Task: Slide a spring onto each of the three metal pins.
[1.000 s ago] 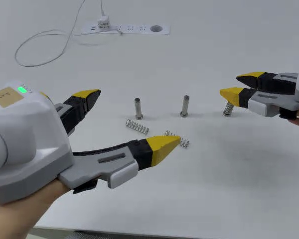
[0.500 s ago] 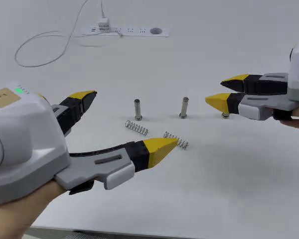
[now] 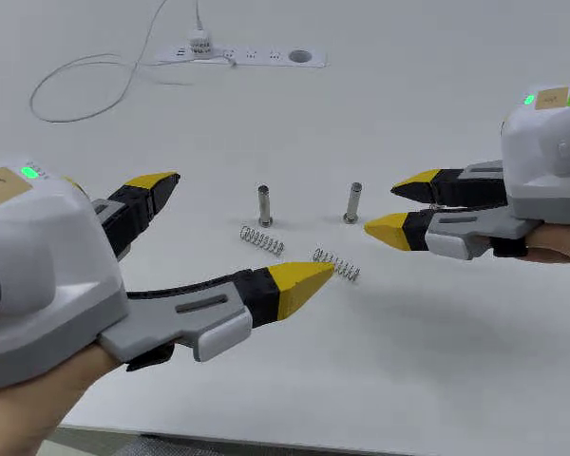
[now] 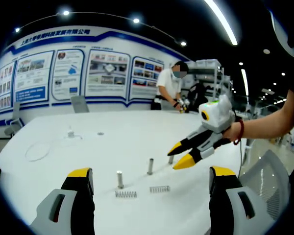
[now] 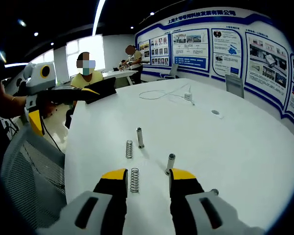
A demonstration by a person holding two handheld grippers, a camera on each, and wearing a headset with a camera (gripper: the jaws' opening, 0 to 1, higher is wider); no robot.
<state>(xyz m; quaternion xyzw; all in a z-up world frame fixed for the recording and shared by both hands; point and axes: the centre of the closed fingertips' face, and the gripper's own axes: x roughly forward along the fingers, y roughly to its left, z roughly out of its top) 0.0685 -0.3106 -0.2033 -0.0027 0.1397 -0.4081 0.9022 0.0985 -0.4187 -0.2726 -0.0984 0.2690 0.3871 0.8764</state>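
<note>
Hovering over the white table (image 3: 437, 361) with the left gripper (image 3: 233, 231) spread wide and empty, likely to take a spring; holding the right gripper (image 3: 399, 207) slightly parted, empty, just beside one bare pin (image 3: 353, 202). Facing a second bare pin (image 3: 264, 204) beyond the left jaws, with one loose spring (image 3: 337, 265) by the lower jaw and a second spring (image 3: 262, 241) between them.

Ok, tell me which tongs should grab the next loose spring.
Likely right. In the right gripper view a small metal coil spring lies just ahead, between the yellow tips of the open right tongs, beside a bare metal pin. The left tongs gape wider, less aligned.
</note>
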